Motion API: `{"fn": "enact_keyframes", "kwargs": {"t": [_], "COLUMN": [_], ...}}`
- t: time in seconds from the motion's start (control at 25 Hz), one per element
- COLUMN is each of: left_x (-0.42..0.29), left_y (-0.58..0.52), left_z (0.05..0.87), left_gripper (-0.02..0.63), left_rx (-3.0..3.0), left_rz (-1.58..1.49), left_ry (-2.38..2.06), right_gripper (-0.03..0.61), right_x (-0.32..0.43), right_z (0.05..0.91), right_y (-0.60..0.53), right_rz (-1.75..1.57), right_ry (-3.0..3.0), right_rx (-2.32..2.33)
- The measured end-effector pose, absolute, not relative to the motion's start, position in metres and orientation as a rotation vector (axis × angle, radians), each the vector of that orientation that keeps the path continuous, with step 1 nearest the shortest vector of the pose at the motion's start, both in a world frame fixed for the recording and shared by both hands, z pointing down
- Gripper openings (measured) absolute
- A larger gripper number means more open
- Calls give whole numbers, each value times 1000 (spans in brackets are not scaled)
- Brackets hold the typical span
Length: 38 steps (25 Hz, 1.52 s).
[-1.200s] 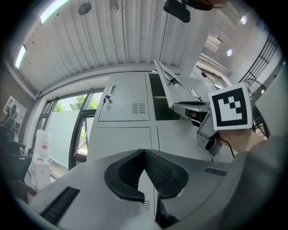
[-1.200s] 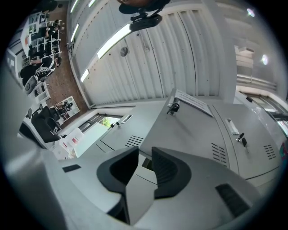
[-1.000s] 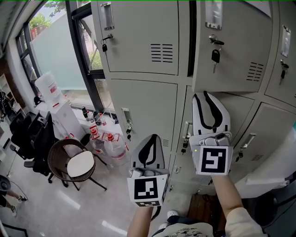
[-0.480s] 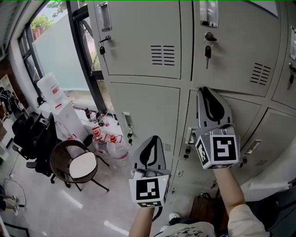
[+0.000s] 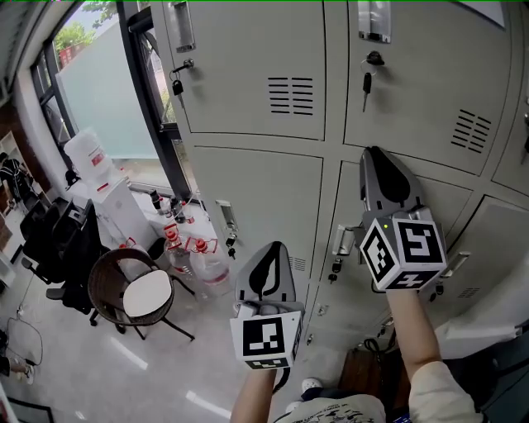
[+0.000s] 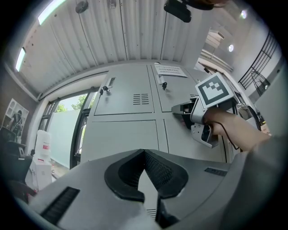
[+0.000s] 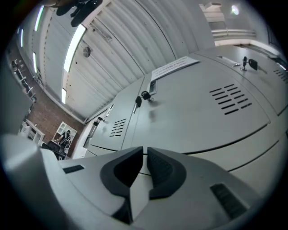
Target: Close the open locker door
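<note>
Head view puts the right tool (image 5: 377, 157) up against the bank of grey lockers, its tip at the seam just under the upper locker door (image 5: 413, 74), the one with a key (image 5: 366, 81) hanging in its lock. Its jaws have just been closing and stand almost together, with only a thin slit between them and nothing in it. The left tool (image 5: 269, 250) hangs lower and to the left, away from the lockers, its jaws closed on nothing.

That upper door is the likely target. It looks flush with its neighbours and no dark gap shows along its edges, so it seems shut or very nearly so. Whether the latch has caught cannot be told, nor whether the right tool's tip actually touches the metal.

To finish well, press the closed tip on the door's lower corner at the lock side, square to the panel, until it seats. Pushing near the hinge side would do little. Keep clear of the key, which could bend or turn if knocked.

The door is plain pale grey sheet metal, with a recessed handle (image 5: 374, 21) at its top edge and slotted vents (image 5: 473, 130) at the lower right. Thin steel may spring back, so ease off slowly.
</note>
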<state>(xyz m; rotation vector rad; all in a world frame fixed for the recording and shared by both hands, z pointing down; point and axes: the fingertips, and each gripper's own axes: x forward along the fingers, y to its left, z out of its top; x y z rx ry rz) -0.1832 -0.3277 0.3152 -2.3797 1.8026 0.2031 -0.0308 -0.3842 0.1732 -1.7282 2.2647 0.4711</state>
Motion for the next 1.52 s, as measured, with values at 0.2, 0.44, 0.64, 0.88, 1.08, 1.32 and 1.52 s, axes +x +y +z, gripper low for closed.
{"fn": "enact_keyframes", "kwargs": {"t": [0.2, 0.44, 0.64, 0.88, 1.08, 1.32, 1.52], "left_x": [-175, -171, -172, -172, -169, -162, -160], "left_y": [-329, -329, -328, -329, -327, -322, -321], "left_z": [317, 321, 325, 324, 323, 324, 329], "left_gripper": [3, 4, 5, 5, 5, 3, 3], "left_rx": [-2399, -2417, -2430, -2426, -2426, -2441, -2451], "left_rz": [211, 200, 176, 176, 173, 172, 167], "left_ry": [1786, 1775, 1775, 1762, 1750, 1738, 1741], "right_gripper": [-11, -11, -11, -9, -11, -9, -9], "right_x": [-27, -26, -24, -21, -20, -17, -17], "right_z": [173, 177, 187, 221, 254, 283, 299], "right_y": [-385, -379, -366, -352, -340, -327, -320], "right_rz": [484, 495, 542, 574, 559, 482, 424], "right_ry": [2248, 2247, 2239, 2257, 2304, 2342, 2365], "right_rx": [-1735, -1700, -1716, -1763, -1797, -1830, -1835]}}
